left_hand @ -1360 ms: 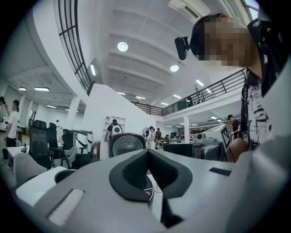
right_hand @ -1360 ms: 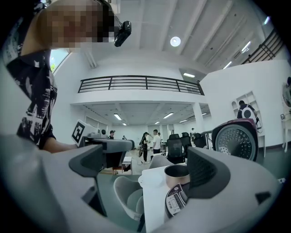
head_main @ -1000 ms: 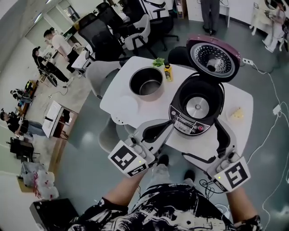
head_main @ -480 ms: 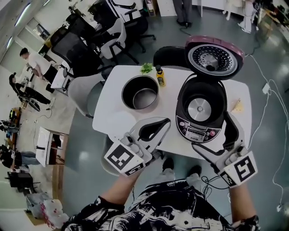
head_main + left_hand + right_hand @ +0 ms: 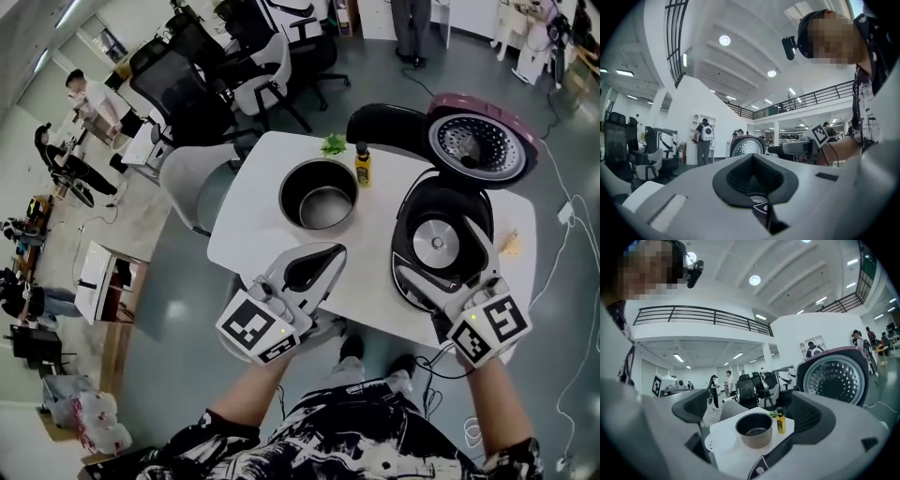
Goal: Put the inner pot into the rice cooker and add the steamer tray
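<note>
The metal inner pot (image 5: 324, 193) stands empty on the white table (image 5: 375, 295), left of the open rice cooker (image 5: 441, 239), whose purple lid (image 5: 483, 150) is raised. In the right gripper view the pot (image 5: 754, 430) has the white perforated steamer tray (image 5: 716, 442) lying flat to its left. My left gripper (image 5: 336, 251) is shut and empty over the table's near edge, below the pot. Its jaws also meet in the left gripper view (image 5: 752, 157). My right gripper (image 5: 445, 277) is open and empty over the cooker's front, and the right gripper view (image 5: 757, 416) shows it aimed at the pot.
A small yellow bottle (image 5: 362, 164) and a green sprig (image 5: 333, 143) sit behind the pot. A yellowish item (image 5: 511, 244) lies at the table's right end. Office chairs (image 5: 272, 66) and people stand beyond the table, and cables (image 5: 562, 216) run on the floor at the right.
My right gripper has moved in over the cooker's front. The left gripper has stayed near the table's near edge. The head view has shifted, so the table sits further right.
</note>
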### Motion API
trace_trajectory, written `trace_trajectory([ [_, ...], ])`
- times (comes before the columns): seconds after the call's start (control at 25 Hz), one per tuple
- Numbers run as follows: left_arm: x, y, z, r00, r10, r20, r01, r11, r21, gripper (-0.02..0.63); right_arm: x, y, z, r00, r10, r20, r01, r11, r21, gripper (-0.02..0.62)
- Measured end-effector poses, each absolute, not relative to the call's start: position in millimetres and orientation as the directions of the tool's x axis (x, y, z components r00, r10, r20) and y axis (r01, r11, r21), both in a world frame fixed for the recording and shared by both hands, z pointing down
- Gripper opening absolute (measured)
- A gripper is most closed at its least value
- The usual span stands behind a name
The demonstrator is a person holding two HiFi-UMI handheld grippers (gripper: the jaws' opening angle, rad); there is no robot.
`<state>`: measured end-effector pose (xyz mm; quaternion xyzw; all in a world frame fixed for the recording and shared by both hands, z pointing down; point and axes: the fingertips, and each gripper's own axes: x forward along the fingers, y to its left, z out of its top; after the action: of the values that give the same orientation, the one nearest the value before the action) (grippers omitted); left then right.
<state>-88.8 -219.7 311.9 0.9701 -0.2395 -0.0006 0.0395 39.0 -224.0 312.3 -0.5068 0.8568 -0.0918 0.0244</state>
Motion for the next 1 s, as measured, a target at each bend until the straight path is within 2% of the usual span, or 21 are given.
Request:
trace_trajectory([
  [0.24, -133.5, -233.6, 316.0, 0.857, -0.516, 0.008, -0.515, -0.854, 0.081, 0.005, -22.3, -323.3, 357.6, -0.513, -0.847, 0.139, -0.826, 0.443, -0.35, 0.549],
  [0.4, -153.2, -241.3, 323.8, 0.848, -0.53, -0.005, -0.527, -0.844, 0.101, 0.005, -51.7, -388.8, 423.3, -0.483, -0.831, 0.274, -0.849, 0.369, -0.378, 0.549],
  [0.72, -176.1, -260.2, 341.7, 0.836, -0.547, -0.033, -0.539, -0.832, 0.131, 0.005, -65.4, -464.3, 563.6, -0.386, -0.771, 0.506, -0.877, 0.136, -0.462, 0.549],
  [1.0, -193.8, -265.7, 354.9, 0.821, -0.57, -0.028, -0.557, -0.811, 0.178, 0.005, -63.3, -480.6, 634.6, -0.34, -0.668, 0.662, -0.877, -0.027, -0.479, 0.533],
])
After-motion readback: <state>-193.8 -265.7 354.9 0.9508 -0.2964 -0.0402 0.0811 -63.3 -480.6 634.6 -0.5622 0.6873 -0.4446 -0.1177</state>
